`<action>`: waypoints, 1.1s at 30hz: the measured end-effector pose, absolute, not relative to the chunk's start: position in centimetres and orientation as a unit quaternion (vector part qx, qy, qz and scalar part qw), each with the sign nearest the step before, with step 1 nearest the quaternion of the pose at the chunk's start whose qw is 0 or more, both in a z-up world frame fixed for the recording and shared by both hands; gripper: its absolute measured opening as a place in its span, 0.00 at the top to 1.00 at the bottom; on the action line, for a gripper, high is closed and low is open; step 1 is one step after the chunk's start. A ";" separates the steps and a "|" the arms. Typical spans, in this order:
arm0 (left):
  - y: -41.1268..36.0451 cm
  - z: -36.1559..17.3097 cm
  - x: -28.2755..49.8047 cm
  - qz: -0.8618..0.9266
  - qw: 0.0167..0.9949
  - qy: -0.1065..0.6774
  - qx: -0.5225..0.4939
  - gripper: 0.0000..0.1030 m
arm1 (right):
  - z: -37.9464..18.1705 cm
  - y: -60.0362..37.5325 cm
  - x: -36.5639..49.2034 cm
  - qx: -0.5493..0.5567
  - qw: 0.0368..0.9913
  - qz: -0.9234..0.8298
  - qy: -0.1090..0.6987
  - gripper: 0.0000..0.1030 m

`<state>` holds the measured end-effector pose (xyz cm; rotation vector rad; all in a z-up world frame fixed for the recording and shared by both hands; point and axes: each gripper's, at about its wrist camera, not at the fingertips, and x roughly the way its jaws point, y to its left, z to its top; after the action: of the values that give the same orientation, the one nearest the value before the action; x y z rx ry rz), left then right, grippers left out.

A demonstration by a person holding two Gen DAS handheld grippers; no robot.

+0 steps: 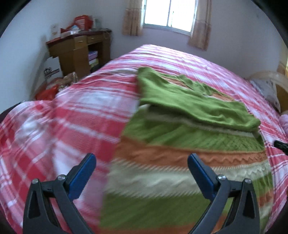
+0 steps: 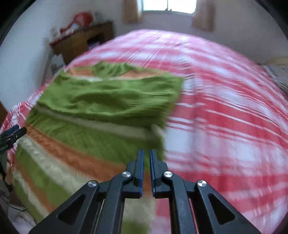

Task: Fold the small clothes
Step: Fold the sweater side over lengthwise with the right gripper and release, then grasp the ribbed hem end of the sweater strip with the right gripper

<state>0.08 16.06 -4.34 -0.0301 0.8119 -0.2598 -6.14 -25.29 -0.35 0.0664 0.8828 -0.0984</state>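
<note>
A green, orange and cream striped knit sweater [image 1: 189,144] lies flat on the bed, with its green sleeves folded across its upper part [image 1: 198,104]. My left gripper [image 1: 142,165] hangs open above the sweater's lower left edge, nothing between its blue pads. In the right wrist view the same sweater [image 2: 86,129] fills the left half. My right gripper [image 2: 146,162] is shut with only a thin slit between the pads, above the sweater's right edge, holding nothing. The other gripper's tip shows at the edge of each view [image 1: 281,144] [image 2: 12,134].
The bed carries a red, pink and white plaid cover [image 1: 59,129] [image 2: 225,117]. A wooden desk [image 1: 79,50] with clutter stands at the back left by the wall. A window with curtains [image 1: 169,14] is behind the bed. Pillows [image 1: 266,90] lie at the right.
</note>
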 end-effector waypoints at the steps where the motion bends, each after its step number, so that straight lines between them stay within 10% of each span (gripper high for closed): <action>1: 16.6 -4.3 -0.4 -0.126 0.911 0.392 -0.016 0.00 | 0.8 -25.6 -8.4 0.040 0.911 -0.055 0.406 0.94; 5: 18.8 -4.4 -3.2 -0.128 0.913 0.388 -0.010 0.00 | 3.7 -25.8 -16.0 0.066 0.930 -0.053 0.358 0.77; 7: 19.3 -4.6 -4.4 -0.136 0.912 0.388 -0.008 0.00 | 4.0 -25.3 -18.5 0.065 0.932 -0.043 0.355 0.14; 8: 19.6 -4.8 -5.1 -0.141 0.911 0.387 -0.005 0.00 | 3.9 -24.8 -20.1 0.064 0.935 -0.038 0.345 0.11; 18: 20.6 -6.0 -9.4 -0.159 0.907 0.390 -0.002 0.00 | -3.4 -20.8 -24.0 0.096 0.901 0.026 0.421 0.12; 33: 23.5 -4.8 -10.0 -0.143 0.922 0.358 -0.042 0.00 | -7.6 -16.9 -23.5 0.108 0.862 0.056 0.493 0.48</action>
<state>-9.96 23.46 -4.85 -0.0861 0.7344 -0.2942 -23.53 -16.88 -7.63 0.2257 1.0338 0.1172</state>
